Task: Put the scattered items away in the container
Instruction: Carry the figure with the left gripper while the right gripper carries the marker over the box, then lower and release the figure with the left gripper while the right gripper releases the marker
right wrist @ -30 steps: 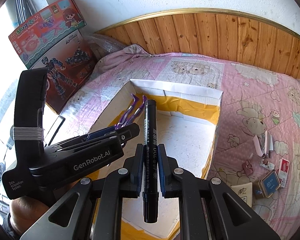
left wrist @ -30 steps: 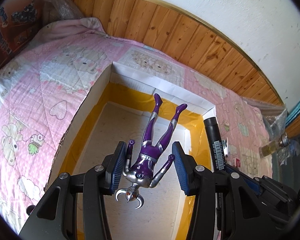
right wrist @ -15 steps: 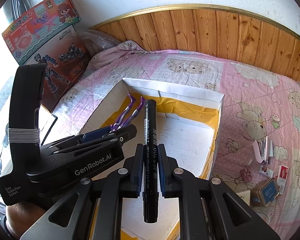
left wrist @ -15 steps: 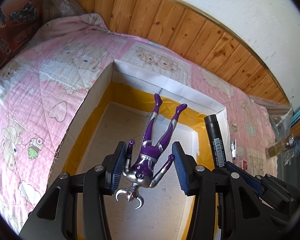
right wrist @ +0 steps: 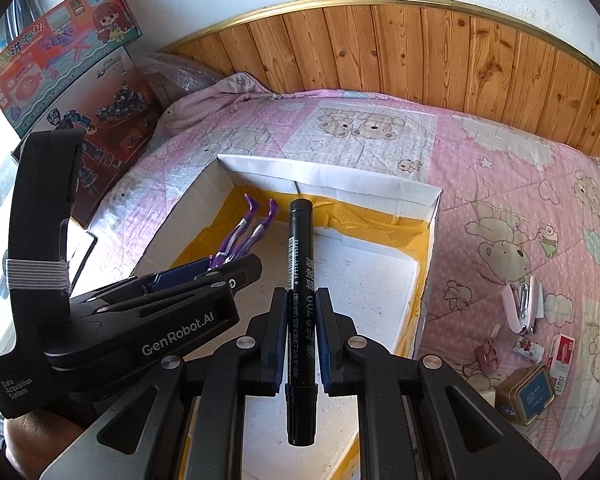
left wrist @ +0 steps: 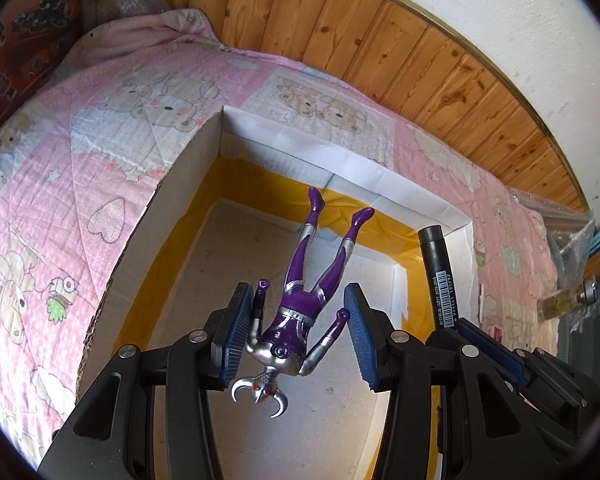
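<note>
A white cardboard box (left wrist: 340, 160) with yellow tape inside lies open on the pink quilt. My left gripper (left wrist: 298, 296) hangs over its inside, shut on a purple and silver toy figure (left wrist: 296, 320). The pads press on the figure's spread arms, with its legs pointing toward the far wall. Just to the right, my right gripper (right wrist: 301, 296) is shut on a black marker (right wrist: 300, 248), which juts out over the box (right wrist: 328, 184). The marker (left wrist: 440, 280) also shows in the left wrist view. In the right wrist view the left gripper (right wrist: 220, 268) and the figure's legs (right wrist: 252, 228) sit at left.
Right of the box on the quilt lie a pink stapler (right wrist: 522, 304), a small tin (right wrist: 526, 394) and a little red and white packet (right wrist: 562, 354). Toy cartons (right wrist: 60, 52) lean at the far left. A wooden headboard (right wrist: 420, 52) runs behind. A small bottle (left wrist: 568, 300) sits at the right edge.
Both grippers have moved forward and slightly down over the box, which now looks nearer and larger. The grips on the figure and the marker are unchanged.
</note>
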`<action>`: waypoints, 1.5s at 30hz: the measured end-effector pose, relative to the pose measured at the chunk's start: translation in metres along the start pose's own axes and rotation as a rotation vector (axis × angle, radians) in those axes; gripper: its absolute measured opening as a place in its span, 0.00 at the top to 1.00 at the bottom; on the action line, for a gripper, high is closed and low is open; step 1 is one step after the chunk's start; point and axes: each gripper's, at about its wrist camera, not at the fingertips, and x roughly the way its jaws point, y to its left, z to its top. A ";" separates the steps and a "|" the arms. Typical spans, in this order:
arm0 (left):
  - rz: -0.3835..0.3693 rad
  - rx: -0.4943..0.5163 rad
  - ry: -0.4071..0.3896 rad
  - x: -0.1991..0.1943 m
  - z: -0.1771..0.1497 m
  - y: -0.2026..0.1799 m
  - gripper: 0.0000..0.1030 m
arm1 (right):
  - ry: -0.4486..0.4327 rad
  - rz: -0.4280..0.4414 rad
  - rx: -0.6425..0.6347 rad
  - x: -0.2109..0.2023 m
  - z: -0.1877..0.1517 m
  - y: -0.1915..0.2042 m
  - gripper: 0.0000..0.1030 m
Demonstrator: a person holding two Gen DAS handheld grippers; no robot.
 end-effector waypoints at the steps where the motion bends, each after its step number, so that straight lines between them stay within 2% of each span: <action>1: 0.000 -0.002 0.004 0.002 0.001 0.000 0.53 | 0.003 -0.003 0.004 0.001 0.002 -0.001 0.86; 13: 0.017 -0.038 0.047 0.024 0.007 0.008 0.53 | 0.053 -0.027 0.003 0.024 0.010 -0.006 0.86; 25: 0.001 -0.082 0.114 0.048 0.006 0.022 0.52 | 0.120 -0.050 -0.020 0.048 0.010 -0.002 0.86; 36: -0.020 -0.093 0.120 0.052 0.009 0.025 0.52 | 0.187 -0.056 -0.030 0.072 0.009 0.004 0.86; 45: -0.007 -0.108 0.143 0.062 0.010 0.030 0.52 | 0.223 -0.085 -0.052 0.078 0.015 0.005 0.86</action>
